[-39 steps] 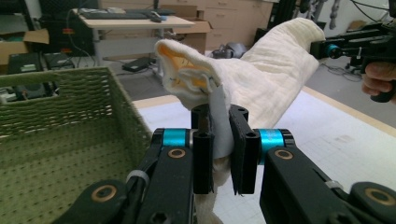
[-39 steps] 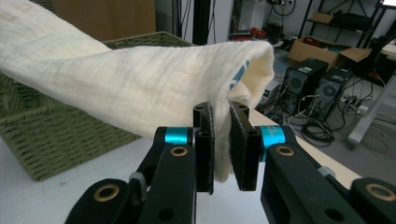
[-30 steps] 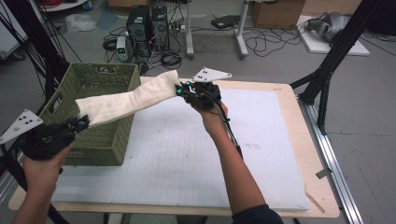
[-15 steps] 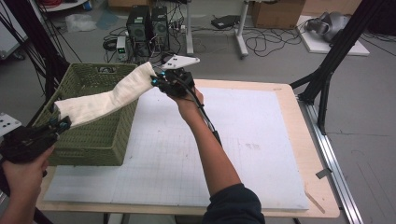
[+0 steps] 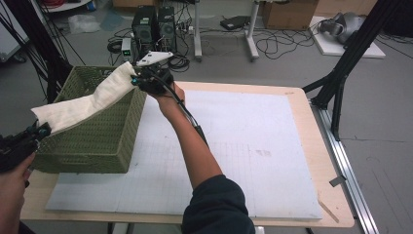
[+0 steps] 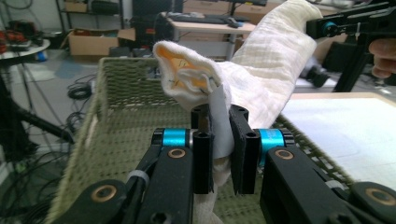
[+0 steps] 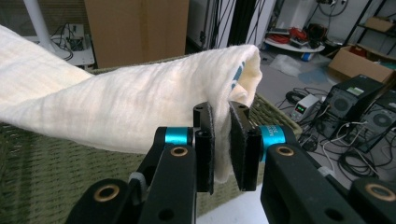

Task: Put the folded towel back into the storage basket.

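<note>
A folded cream cloth hangs stretched above the green woven basket at the table's left. My left gripper is shut on the cloth's near end, over the basket's front left corner. The cloth is pinched between the black jaws of that left gripper. My right gripper is shut on the far end, over the basket's back right corner. In the right gripper view the cloth is clamped by its edge in my right gripper, with the basket below it.
A white gridded mat covers the wooden table. Black stand legs rise at the right edge. Computer towers and cables lie on the floor beyond the table. A dark frame stands left of the basket.
Both grippers carried the stretched cloth leftward. The right gripper went from over the mat to over the basket's back right corner, and the left gripper slid toward the near left.
</note>
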The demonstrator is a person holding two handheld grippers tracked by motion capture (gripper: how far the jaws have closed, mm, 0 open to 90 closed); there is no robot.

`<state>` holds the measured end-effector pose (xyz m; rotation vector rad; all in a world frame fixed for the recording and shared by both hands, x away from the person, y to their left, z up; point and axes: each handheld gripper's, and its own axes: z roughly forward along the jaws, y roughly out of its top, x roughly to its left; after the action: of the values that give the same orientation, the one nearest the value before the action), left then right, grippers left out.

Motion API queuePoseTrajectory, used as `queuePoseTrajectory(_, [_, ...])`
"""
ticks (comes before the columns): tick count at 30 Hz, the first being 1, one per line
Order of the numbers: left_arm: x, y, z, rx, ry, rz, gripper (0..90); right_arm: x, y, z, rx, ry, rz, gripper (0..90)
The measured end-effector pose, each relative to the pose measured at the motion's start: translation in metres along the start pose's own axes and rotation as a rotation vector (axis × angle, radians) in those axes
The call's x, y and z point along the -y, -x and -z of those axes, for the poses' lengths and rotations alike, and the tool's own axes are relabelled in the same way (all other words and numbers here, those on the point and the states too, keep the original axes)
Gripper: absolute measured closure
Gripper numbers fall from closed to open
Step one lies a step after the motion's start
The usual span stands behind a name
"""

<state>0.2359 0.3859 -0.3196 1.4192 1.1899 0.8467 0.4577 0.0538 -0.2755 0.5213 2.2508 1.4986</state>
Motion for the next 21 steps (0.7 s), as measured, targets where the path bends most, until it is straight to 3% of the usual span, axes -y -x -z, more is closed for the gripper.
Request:
queuePoseTrajectory(11, [0.007, -0.018, -0.001, -0.065, -0.041, -0.001, 80.7, -0.009, -0.013, -0.043, -0.007, -0.041, 0.027, 81.5])
queuePoseTrajectory(17, [0.008, -0.022, -0.005, -0.083, -0.059, -0.013, 80.6, -0.010, -0.018, -0.057, -0.006, -0.060, 0.031, 81.5])
queuePoseTrajectory(21, [0.010, -0.027, -0.008, -0.105, -0.090, 0.000, 77.8, -0.008, -0.019, -0.064, -0.002, -0.071, 0.030, 81.4])
